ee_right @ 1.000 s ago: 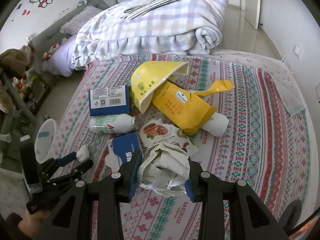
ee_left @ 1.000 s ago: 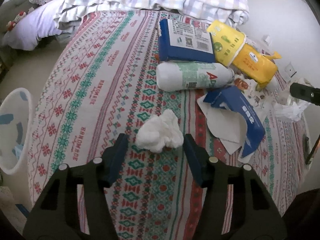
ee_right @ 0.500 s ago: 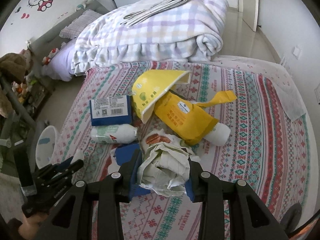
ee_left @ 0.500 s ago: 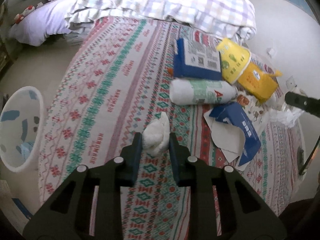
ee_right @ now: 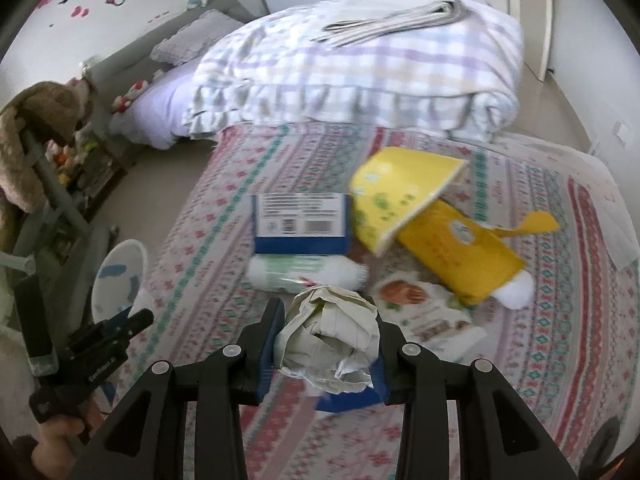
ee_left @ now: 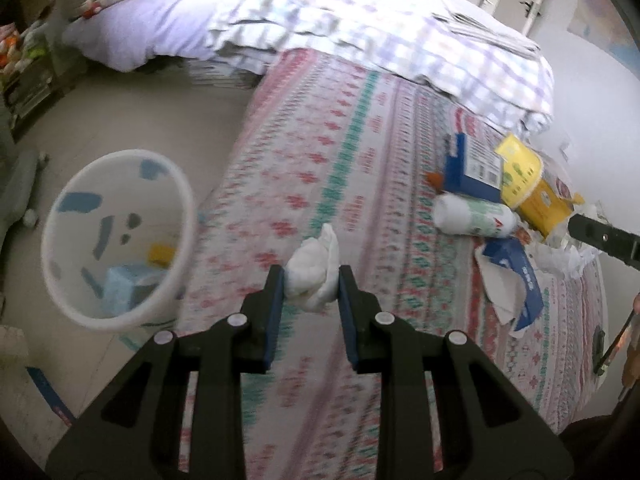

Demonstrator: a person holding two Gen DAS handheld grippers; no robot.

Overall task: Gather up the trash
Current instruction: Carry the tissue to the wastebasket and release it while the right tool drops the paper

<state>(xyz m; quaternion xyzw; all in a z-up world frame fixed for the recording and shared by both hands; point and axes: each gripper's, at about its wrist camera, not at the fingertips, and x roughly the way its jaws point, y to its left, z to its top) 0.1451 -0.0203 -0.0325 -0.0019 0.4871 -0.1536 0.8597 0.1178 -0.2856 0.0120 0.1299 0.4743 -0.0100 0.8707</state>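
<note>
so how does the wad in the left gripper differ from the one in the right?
The tissue wad is plain white and soft-looking; the crumpled paper ball is stiffer, creased, greyish with faint printed lines. The tissue wad is the smaller, not filling the left gripper; the paper ball bulges past the fingers of the right gripper. Shared: each is crumpled trash pinched between blue pads, held over the patterned bedspread.

Bedspread [ee_left: 360, 168] banded in pink, red and teal motifs on white. White wad of tissue [ee_left: 314, 276]. Waste bin [ee_left: 116, 236] white with blue patches. Blanket [ee_right: 360, 80] checked lilac and white. Blue box [ee_right: 300, 220] with white label; yellow paper bowl [ee_right: 396, 192] with green prints; yellow-orange pouch [ee_right: 456, 256]. Off-white crumpled paper [ee_right: 332, 340].
</note>
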